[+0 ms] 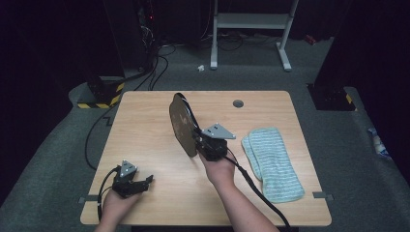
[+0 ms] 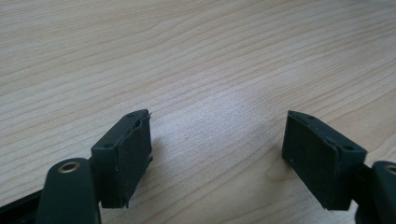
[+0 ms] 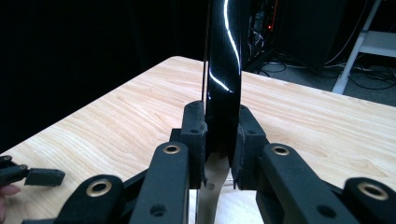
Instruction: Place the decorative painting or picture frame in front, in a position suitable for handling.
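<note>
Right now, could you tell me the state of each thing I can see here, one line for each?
Plate: dark, held on edge above the table, clamped at its rim.
Right claw: shut on the plate, one pad on each face.
Left claw: open, nothing between its pads, low over the table.
Cloth: striped, folded, lying flat near the right edge, untouched.
Table: wooden, bears the cloth.
</note>
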A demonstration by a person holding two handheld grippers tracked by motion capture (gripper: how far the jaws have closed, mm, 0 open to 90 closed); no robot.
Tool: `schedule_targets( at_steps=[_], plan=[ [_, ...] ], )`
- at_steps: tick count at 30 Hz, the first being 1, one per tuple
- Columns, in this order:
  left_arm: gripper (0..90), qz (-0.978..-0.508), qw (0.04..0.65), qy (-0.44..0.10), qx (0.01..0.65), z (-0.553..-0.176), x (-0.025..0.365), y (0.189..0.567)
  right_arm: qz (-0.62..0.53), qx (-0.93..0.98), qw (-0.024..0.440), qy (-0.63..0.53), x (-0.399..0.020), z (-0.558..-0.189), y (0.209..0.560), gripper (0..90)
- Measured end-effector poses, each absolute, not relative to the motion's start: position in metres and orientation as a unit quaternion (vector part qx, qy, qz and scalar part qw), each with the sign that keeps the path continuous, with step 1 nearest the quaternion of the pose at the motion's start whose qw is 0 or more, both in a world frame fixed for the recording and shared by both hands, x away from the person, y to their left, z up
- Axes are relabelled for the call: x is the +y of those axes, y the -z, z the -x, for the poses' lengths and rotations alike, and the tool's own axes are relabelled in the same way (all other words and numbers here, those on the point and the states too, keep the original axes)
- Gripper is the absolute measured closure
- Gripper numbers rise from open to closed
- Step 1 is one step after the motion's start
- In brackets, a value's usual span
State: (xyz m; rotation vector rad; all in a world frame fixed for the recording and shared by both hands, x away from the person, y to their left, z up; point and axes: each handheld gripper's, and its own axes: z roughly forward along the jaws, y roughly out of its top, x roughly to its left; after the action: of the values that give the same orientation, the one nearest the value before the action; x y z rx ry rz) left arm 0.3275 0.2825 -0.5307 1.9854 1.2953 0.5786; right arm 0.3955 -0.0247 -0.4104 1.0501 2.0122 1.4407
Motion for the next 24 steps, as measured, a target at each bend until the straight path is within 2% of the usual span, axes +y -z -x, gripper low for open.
schedule_targets(
  at_steps=[11, 24],
  plan=[
    [24.0, -0.764, 0.343, -0.223, 0.499, -0.327, 0.282, 0.531, -0.381, 0.724, 0.223, -0.531, -0.046, -0.375, 0.412, 77.0],
    [24.0, -0.764, 0.343, -0.223, 0.499, -0.327, 0.283, 0.531, -0.364, 0.73, 0.221, -0.534, -0.052, -0.356, 0.412, 77.3]
  ],
)
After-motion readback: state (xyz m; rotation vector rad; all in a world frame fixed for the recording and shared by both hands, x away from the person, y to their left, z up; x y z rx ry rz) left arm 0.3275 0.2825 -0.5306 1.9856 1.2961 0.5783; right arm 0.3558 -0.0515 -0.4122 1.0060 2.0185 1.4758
